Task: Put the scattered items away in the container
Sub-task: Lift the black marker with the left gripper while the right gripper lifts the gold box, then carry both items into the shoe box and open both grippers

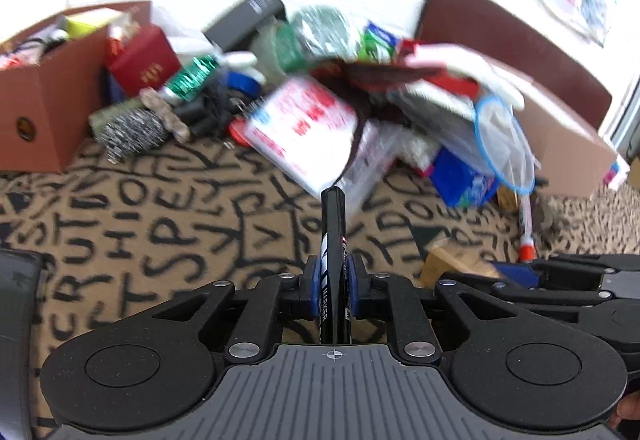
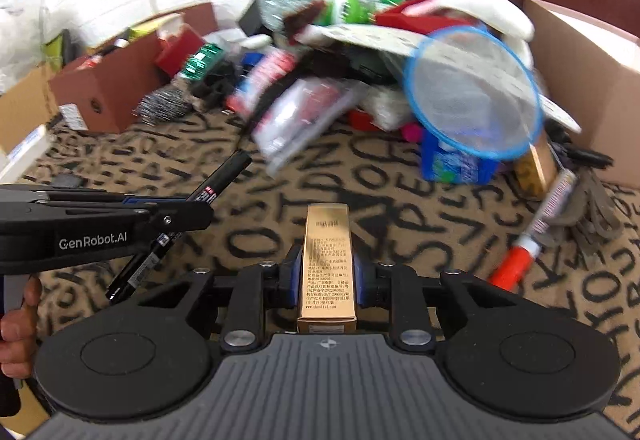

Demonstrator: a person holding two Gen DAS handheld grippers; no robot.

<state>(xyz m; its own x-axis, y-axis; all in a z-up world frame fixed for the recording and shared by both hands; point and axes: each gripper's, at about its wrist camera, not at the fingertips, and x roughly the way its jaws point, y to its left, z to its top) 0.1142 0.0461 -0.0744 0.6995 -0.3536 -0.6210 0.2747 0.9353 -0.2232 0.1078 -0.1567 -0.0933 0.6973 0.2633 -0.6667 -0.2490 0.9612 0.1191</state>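
My left gripper [image 1: 333, 272] is shut on a black marker pen [image 1: 333, 216] that points forward above the lettered carpet. The same left gripper [image 2: 182, 214] and marker [image 2: 224, 176] show at the left of the right wrist view. My right gripper [image 2: 327, 264] is shut on a slim gold carton [image 2: 327, 240], held upright between the blue pads. A brown cardboard box [image 1: 44, 100] with several items in it stands at the far left; it also shows in the right wrist view [image 2: 108, 88]. A heap of scattered items [image 1: 340, 88] lies against the white wall.
A large open cardboard box [image 2: 580, 80] stands at the right, with a blue-rimmed mesh net [image 2: 472, 96] leaning against it. A steel scourer [image 1: 132, 132], a red box [image 1: 144, 60], a blue packet [image 2: 456, 160] and a red-capped tube [image 2: 532, 236] lie on the carpet [image 1: 160, 224].
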